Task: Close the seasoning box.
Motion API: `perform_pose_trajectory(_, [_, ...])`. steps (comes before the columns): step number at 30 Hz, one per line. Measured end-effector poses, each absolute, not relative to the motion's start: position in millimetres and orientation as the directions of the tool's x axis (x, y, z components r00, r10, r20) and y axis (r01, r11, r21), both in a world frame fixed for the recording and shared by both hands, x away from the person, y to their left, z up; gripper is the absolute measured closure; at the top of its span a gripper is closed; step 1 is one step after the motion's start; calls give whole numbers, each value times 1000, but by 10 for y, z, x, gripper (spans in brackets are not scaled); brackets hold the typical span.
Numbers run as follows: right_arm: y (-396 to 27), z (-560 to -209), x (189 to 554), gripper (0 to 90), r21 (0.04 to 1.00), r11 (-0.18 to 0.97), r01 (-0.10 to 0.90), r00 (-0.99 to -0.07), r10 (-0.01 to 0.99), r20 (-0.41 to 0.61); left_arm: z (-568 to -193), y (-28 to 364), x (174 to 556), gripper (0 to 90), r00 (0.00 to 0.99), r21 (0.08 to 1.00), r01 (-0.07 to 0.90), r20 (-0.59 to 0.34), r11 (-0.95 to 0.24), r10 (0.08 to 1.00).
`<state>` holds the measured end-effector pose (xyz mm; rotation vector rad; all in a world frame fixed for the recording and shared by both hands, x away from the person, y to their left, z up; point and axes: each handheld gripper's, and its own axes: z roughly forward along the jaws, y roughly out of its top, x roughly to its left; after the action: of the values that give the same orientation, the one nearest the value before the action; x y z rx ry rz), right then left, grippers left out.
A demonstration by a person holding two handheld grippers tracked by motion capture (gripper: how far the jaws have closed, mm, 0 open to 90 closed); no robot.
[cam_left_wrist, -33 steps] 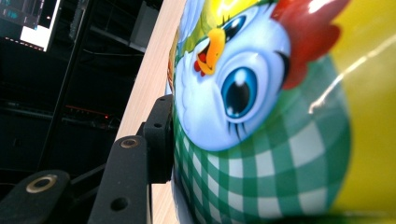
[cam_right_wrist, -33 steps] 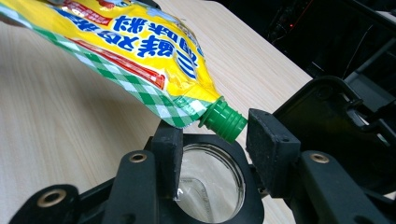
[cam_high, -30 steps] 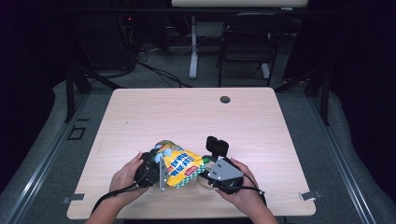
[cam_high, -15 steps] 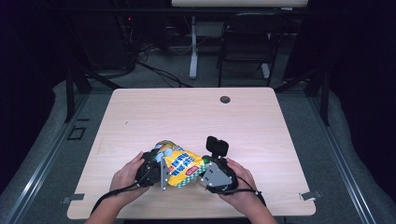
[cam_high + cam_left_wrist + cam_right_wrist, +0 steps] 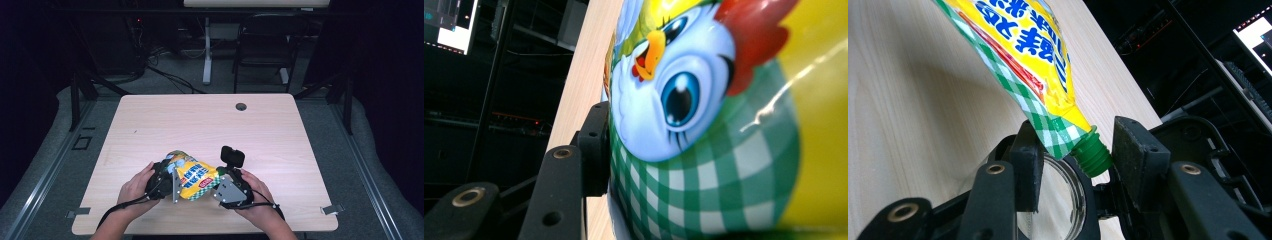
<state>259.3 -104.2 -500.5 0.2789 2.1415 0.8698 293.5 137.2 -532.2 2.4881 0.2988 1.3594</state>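
Yellow plastic refill pouch point(image 5: 194, 176) with green checked edges and cartoon chick print, held between both grippers above pale wooden bench point(image 5: 210, 125). Left gripper point(image 5: 167, 180) clamped on pouch's wide body, one black pad pressed against chick print point(image 5: 674, 100). Right gripper point(image 5: 1075, 155) parted wide around green screw cap point(image 5: 1093, 155), jaws just opening, pads apart from cap. Small clear glass jar point(image 5: 1058, 200) just beneath right gripper.
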Motion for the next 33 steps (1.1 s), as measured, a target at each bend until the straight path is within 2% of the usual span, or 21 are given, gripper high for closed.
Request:
perform_pose_trajectory(23, [-1038, -5030, 2595, 652, 657, 749, -92, -655, 451, -606, -5267, 1349, 2926, 559, 534, 319, 37, 795, -947, 289])
perform_pose_trajectory(33, [-1017, -5063, 2580, 706, 628, 770, -112, -667, 410, -622, -5217, 1340, 2944, 564, 534, 268, 18, 812, -963, 236])
